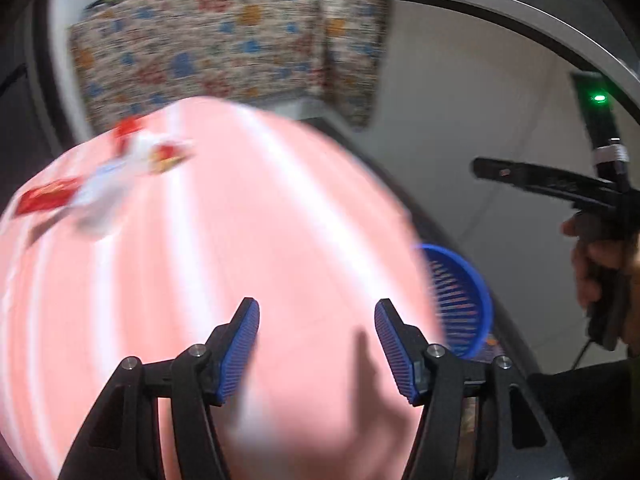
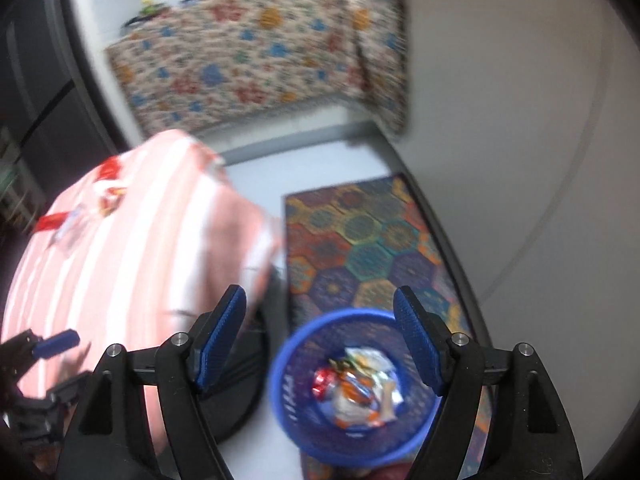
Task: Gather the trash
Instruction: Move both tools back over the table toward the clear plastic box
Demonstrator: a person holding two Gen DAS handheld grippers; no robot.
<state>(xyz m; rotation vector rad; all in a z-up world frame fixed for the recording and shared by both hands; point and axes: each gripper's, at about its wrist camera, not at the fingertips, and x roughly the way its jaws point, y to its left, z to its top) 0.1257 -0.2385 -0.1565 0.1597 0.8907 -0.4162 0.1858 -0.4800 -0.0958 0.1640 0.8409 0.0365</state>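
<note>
A round table under a pink striped cloth [image 1: 224,240] carries several red and white wrappers [image 1: 100,184] at its far left; the wrappers [image 2: 100,196] also show in the right wrist view. My left gripper [image 1: 318,350] hangs open over the bare cloth with nothing between its blue pads. A blue mesh basket [image 2: 352,388] stands on the floor beside the table, with crumpled wrappers [image 2: 360,388] inside. My right gripper [image 2: 320,344] is open above the basket, empty. The basket [image 1: 460,300] peeks out past the table's right edge in the left wrist view.
A colourful hexagon-patterned mat [image 2: 368,248] lies under the basket. A floral cloth [image 1: 232,48] drapes a counter at the back, with dark pots on top. A white wall [image 2: 520,120] runs along the right. A hand holds the right gripper's handle [image 1: 600,264].
</note>
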